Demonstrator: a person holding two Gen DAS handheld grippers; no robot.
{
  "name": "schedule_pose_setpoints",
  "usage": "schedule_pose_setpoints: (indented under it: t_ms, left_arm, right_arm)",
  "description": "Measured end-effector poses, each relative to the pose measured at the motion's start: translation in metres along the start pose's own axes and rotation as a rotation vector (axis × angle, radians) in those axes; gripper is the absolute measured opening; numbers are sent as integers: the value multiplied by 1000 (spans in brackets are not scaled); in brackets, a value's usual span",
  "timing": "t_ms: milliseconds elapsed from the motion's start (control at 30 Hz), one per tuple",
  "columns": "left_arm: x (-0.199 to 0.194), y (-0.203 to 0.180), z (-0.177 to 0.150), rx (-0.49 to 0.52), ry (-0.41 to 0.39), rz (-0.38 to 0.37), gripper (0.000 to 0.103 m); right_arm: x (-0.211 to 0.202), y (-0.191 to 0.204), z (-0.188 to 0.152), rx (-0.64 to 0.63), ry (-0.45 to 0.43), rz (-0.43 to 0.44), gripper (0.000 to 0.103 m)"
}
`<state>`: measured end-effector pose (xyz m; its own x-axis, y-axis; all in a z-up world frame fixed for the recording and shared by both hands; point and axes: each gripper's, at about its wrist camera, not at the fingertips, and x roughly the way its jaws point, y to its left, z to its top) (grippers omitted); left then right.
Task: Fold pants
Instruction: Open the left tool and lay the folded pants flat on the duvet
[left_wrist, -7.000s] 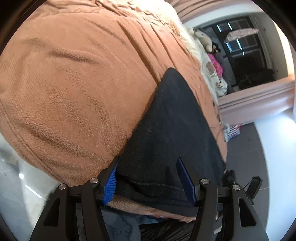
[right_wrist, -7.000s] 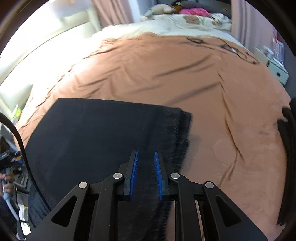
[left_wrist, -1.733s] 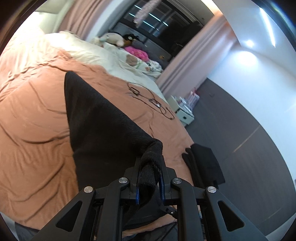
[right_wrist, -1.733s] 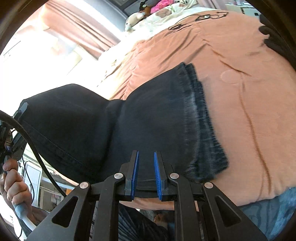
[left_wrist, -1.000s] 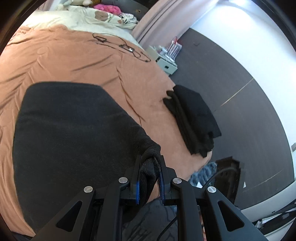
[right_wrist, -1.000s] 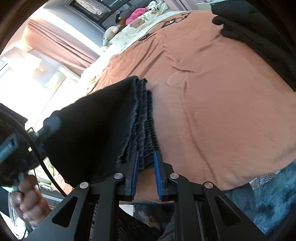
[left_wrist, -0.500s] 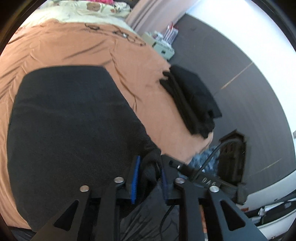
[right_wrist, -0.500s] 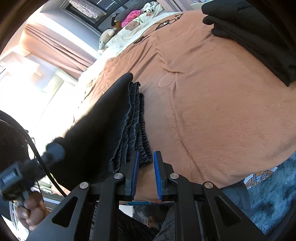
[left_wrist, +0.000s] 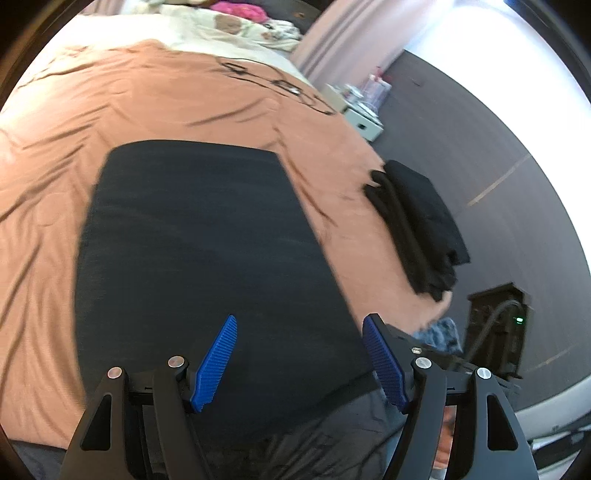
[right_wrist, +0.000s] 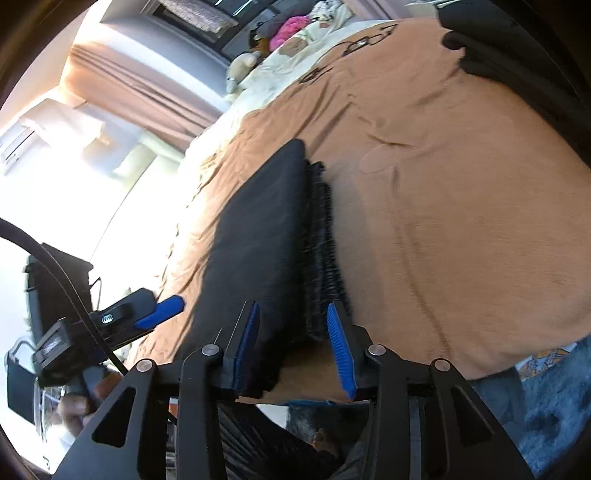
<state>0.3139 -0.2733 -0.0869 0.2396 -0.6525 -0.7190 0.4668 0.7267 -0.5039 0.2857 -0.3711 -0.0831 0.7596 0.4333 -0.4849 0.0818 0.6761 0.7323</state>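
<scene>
While lying folded flat on the brown blanket (left_wrist: 155, 96) at the near edge of the bed, black pants (left_wrist: 207, 236) in a tidy dark rectangle, square at the far end. Left gripper (left_wrist: 297, 363) with jaws just opened, spread wide above the near end of the cloth, nothing pinched between the blue pads (left_wrist: 216, 363). Right gripper (right_wrist: 291, 343) likewise just eased apart, standing at a moderate gap astride the near right corner, pads clear of the fabric. Seen from the right wrist, layered hems and ribbed edges stacked along the right side of the pants (right_wrist: 258, 236), several thicknesses deep.

Soft, limp stuff by the look of it: likely no stiffness to carry a fold alone, probably sagging between two holds and dragging on the fleecy blanket rather than sliding. Some weight to it, judging by how flat it sits. Not fragile, not slippery. Best grips probably the two near corners, pinching through every layer so the lower ones come along; the thick hem stack on the right needing a deeper bite. Risk of the fold slipping askew if only the top layer is caught.

Off to the far right, another folded dark pile (left_wrist: 417, 225) near the bed's edge, well apart. A cable (left_wrist: 280, 81) far across the blanket.
</scene>
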Motion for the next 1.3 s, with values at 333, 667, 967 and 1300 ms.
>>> schedule_pose_setpoints:
  t_ms: [333, 667, 967, 1300]
  left_arm:
    - [-21, 69, -5, -107, -34, 118, 73]
    - [-20, 119, -21, -215, -4, 198, 70]
    - [-1, 126, -45, -274, 81, 129, 51]
    - [-2, 119, -45, -248, 73, 167, 51]
  right_arm:
    - [32, 10, 4, -70, 74, -14, 36]
    - [34, 14, 8, -135, 69, -80, 10]
    - [36, 0, -10, -119, 58, -125, 9]
    - [20, 10, -7, -132, 62, -127, 16]
